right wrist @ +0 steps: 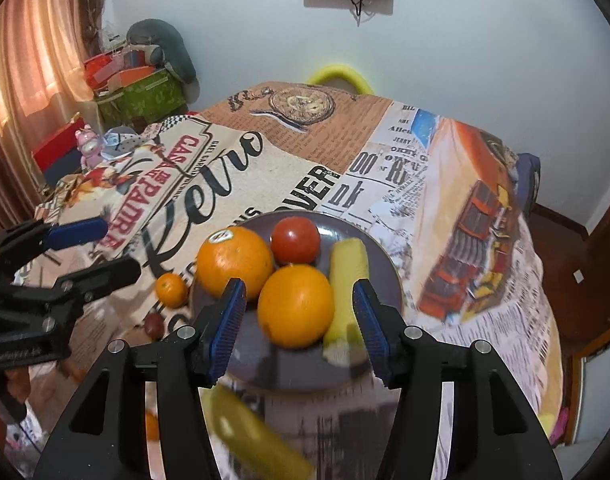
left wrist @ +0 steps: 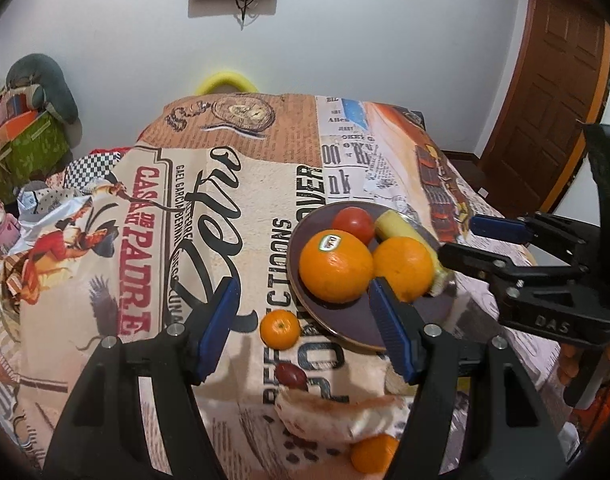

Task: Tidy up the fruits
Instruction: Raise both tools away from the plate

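Note:
A dark purple plate (left wrist: 345, 326) (right wrist: 345, 364) holds a stickered orange (left wrist: 335, 266) (right wrist: 233, 266), a second orange (left wrist: 403, 268) (right wrist: 296, 306), a red tomato (left wrist: 353, 224) (right wrist: 295, 240) and a banana (left wrist: 409, 240) (right wrist: 347, 288). A small mandarin (left wrist: 280, 329) (right wrist: 171, 289) and a dark red fruit (left wrist: 291, 374) (right wrist: 153, 324) lie left of the plate. My left gripper (left wrist: 303, 330) is open over the mandarin. My right gripper (right wrist: 299, 332) (left wrist: 461, 240) is open around the second orange and the banana.
Another banana (right wrist: 257, 438) lies near the table's front edge below the plate. A mesh bag (left wrist: 341, 412) and another mandarin (left wrist: 375, 454) lie near the front edge. A printed cloth (left wrist: 245, 184) covers the table. A yellow chair back (left wrist: 227, 82) stands behind it.

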`<act>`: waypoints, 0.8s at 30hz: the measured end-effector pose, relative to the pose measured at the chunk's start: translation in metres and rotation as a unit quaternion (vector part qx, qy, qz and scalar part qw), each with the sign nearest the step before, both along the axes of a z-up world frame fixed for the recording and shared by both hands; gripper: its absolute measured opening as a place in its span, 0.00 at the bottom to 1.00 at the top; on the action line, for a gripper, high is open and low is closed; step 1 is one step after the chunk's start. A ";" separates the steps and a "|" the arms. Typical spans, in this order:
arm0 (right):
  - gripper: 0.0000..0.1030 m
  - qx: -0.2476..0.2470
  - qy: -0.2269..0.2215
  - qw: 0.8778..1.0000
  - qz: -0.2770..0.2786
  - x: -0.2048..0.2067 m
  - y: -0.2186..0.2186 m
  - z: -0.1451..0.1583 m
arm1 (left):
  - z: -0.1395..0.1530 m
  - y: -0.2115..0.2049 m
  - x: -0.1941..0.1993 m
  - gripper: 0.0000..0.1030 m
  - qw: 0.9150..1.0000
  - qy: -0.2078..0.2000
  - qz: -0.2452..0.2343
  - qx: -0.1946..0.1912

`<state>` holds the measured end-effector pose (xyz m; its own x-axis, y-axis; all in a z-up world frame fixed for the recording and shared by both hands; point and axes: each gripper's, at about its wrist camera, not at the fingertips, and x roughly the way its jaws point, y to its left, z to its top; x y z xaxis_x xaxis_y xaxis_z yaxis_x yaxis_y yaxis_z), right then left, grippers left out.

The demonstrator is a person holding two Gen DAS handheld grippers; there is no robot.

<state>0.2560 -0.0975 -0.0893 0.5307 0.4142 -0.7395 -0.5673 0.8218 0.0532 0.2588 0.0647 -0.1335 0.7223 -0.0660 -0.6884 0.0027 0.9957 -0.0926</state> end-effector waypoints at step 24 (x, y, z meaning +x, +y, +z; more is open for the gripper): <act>0.52 -0.029 0.031 0.999 0.000 -0.077 -0.033 -0.024 | -0.029 -0.029 -0.072 0.65 0.998 0.055 -0.017 0.000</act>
<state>0.1791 -0.1308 -0.1137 0.4831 0.3703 -0.7934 -0.5647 0.8243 0.0408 0.1870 0.0355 -0.1624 0.6393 -0.0896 -0.7637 0.0258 0.9951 -0.0951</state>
